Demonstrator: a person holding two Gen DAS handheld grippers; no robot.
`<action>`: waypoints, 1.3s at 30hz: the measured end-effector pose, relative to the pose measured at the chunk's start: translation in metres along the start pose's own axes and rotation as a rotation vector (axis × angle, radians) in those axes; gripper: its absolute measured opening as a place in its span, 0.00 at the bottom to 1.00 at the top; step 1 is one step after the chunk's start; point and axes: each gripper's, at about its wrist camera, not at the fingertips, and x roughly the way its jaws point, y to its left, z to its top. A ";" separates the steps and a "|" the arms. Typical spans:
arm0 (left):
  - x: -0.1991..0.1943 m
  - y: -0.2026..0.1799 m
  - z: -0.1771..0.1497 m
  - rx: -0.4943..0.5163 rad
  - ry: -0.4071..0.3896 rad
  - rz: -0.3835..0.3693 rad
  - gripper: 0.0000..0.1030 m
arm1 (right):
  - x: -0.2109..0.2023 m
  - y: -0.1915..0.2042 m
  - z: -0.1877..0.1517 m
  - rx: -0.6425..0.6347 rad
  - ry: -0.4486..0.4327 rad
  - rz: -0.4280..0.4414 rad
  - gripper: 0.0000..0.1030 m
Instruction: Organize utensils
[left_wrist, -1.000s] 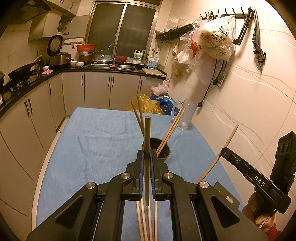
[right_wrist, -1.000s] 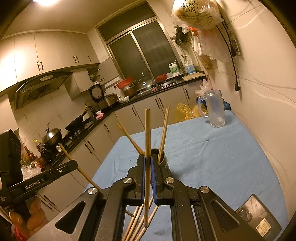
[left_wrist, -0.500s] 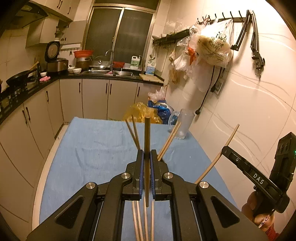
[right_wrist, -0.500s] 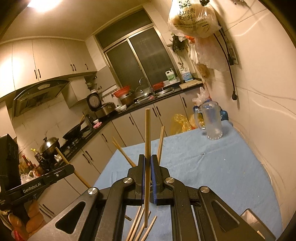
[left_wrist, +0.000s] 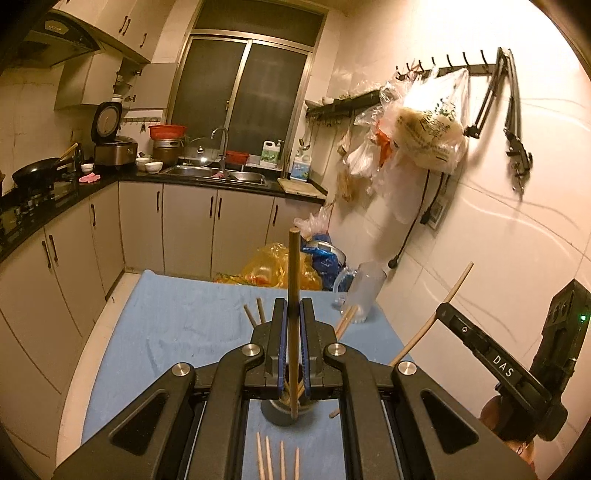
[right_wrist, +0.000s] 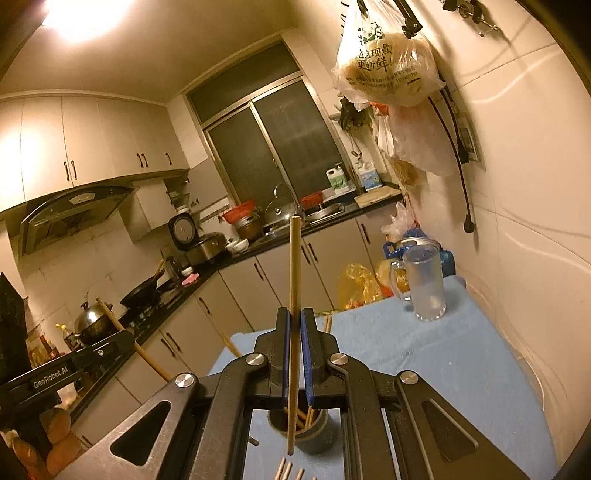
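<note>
Task part done. Several chopsticks already stand in the cup (right_wrist: 298, 428) on the worktop (right_wrist: 424, 354). Left gripper (left_wrist: 291, 325) and right gripper (right_wrist: 294, 332) each clamp one chopstick upright above it. Four more chopsticks (left_wrist: 277, 458) lie loose nearby.

"DAS" is showing on the right gripper (left_wrist: 504, 369), "GenRobot.AI" is reading off the left gripper (right_wrist: 51, 380), and the hanging bag (right_wrist: 384, 62) is showing Chinese print, "现煮更新鲜".

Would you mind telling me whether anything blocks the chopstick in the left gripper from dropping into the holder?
Nothing solid does. The chopstick in the left gripper hangs over the dark holder, whose opening already holds several leaning chopsticks.
</note>
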 end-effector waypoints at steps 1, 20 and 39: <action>0.003 0.000 0.001 -0.003 -0.001 -0.001 0.06 | 0.005 0.001 0.002 0.004 -0.001 0.000 0.06; 0.088 0.027 -0.025 -0.093 0.142 0.004 0.06 | 0.080 -0.013 -0.027 0.009 0.121 -0.060 0.06; 0.082 0.034 -0.040 -0.088 0.141 0.022 0.25 | 0.085 -0.028 -0.040 0.030 0.174 -0.060 0.08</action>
